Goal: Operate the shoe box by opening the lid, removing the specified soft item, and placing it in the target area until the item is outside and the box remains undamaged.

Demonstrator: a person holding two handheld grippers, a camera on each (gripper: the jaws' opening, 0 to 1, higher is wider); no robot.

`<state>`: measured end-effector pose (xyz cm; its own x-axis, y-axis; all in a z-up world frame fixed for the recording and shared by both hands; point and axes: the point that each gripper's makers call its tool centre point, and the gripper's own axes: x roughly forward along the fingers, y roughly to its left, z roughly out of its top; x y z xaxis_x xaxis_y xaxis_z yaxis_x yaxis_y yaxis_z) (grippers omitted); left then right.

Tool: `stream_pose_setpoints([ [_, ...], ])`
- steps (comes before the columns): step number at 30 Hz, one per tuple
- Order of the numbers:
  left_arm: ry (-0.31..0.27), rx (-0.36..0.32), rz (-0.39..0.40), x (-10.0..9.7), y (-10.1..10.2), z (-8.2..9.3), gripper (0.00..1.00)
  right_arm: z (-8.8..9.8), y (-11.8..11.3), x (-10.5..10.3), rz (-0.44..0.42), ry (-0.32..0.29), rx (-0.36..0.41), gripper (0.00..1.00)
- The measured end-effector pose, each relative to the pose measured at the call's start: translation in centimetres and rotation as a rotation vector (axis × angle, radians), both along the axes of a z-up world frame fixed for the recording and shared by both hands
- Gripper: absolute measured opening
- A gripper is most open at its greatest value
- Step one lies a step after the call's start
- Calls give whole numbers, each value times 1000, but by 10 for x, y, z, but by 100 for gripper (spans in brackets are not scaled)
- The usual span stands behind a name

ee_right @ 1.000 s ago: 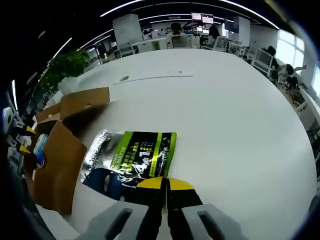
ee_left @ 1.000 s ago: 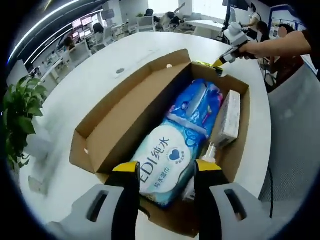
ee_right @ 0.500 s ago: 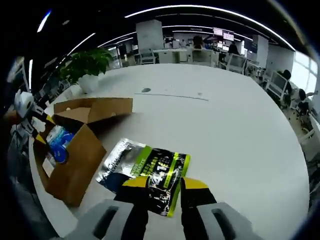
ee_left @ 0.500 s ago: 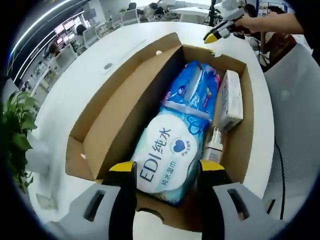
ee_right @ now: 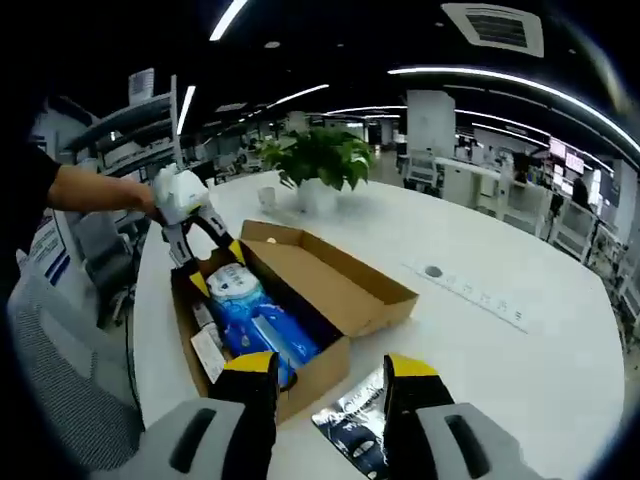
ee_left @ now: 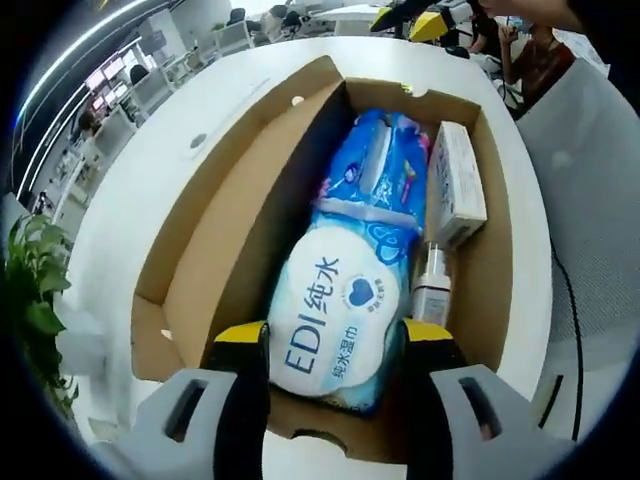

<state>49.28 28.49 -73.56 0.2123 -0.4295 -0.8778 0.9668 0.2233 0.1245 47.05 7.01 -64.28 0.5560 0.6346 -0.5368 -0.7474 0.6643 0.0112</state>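
Observation:
The brown shoe box (ee_left: 495, 250) lies open, its lid (ee_left: 240, 200) folded out to the left. Inside lie a blue-and-white wet-wipes pack (ee_left: 340, 310), a second blue pack (ee_left: 385, 165), a white carton (ee_left: 455, 195) and a small bottle (ee_left: 432, 285). My left gripper (ee_left: 335, 335) is open, its jaws standing on either side of the wipes pack's near end. In the right gripper view, the box (ee_right: 310, 365) sits left of centre with the left gripper (ee_right: 217, 267) over its far end. My right gripper (ee_right: 330, 367) is open above a green-and-black pouch (ee_right: 360, 425) lying on the table.
The box rests on a large white round table (ee_right: 520, 370). A potted plant (ee_right: 320, 160) stands at the table's far side and a power strip (ee_right: 470, 295) lies right of the box. A grey chair (ee_left: 590, 200) is beside the table. The right gripper's yellow tips (ee_left: 410, 20) show beyond the box.
My right gripper opened and let go of the pouch, which now lies on the table, then pulled back and turned toward the box. The left gripper moved closer over the wipes pack.

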Motion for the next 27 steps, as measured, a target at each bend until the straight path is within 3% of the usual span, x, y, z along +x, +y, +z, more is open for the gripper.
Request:
stream_pose_setpoints([
  [5, -1, 8, -40, -3, -4, 0, 51, 2, 46, -9, 175, -34, -49, 44],
  [7, 1, 11, -48, -3, -4, -1, 51, -3, 60, -11, 221, -21, -69, 45],
  [13, 3, 27, -81, -2, -2, -3, 51, -16, 92, -7, 298, -6, -112, 45],
  [27, 34, 86, -69, 2, 19, -12, 58, -76, 149, 4, 437, 71, -224, 52],
])
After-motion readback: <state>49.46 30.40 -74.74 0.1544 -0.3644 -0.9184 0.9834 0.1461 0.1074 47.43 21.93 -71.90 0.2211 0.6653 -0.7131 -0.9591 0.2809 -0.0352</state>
